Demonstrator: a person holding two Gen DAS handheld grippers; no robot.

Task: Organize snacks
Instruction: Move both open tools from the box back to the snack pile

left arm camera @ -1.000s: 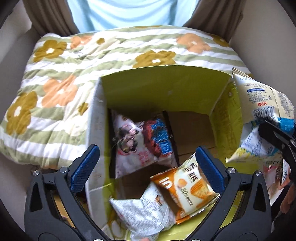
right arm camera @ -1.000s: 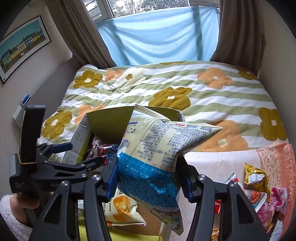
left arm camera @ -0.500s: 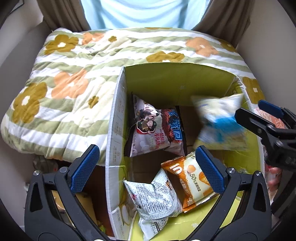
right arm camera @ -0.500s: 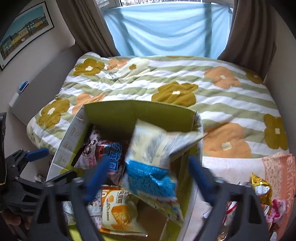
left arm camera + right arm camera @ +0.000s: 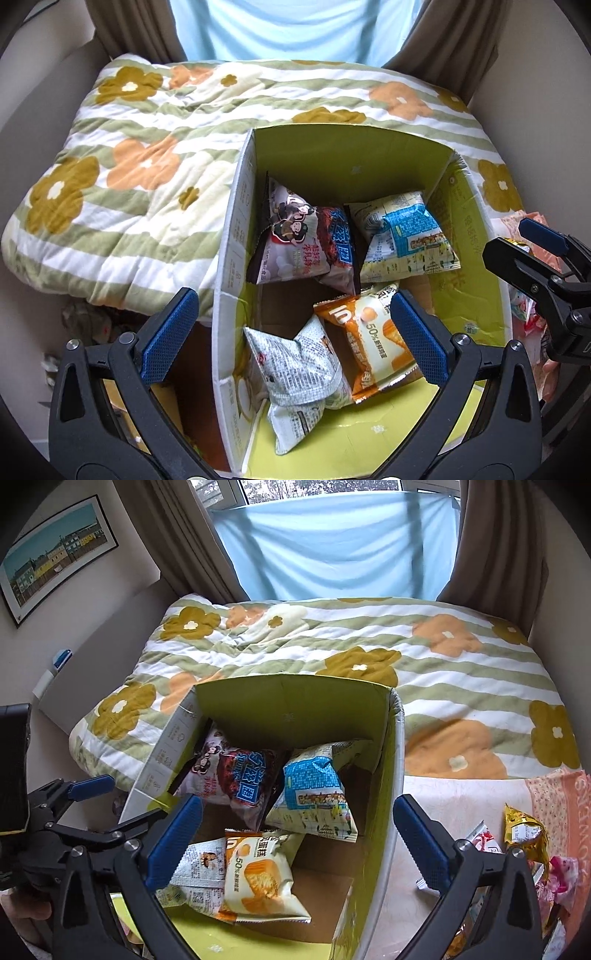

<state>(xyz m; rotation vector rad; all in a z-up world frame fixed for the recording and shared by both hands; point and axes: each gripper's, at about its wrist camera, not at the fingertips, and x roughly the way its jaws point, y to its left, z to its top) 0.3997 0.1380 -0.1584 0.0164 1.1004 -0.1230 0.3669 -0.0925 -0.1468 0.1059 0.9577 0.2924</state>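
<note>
Right wrist — floral quilt (image 5: 332,653), curtained window (image 5: 332,546)

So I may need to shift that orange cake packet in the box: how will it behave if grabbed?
The orange packet looks puffed with air, so probably light and squashy. Its glossy film may slip between pads. It leans on the grey packet, which might shift too.

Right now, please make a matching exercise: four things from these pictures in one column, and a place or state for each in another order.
1. blue-and-cream bag
2. orange cake bag
3. gold packet
4. right gripper

a. outside the box, on the pink cloth
b. open, holding nothing
c. far right corner inside the box
d. near part of the box, beside a grey-white bag

Pairs: 1-c, 2-d, 3-a, 4-b
</note>
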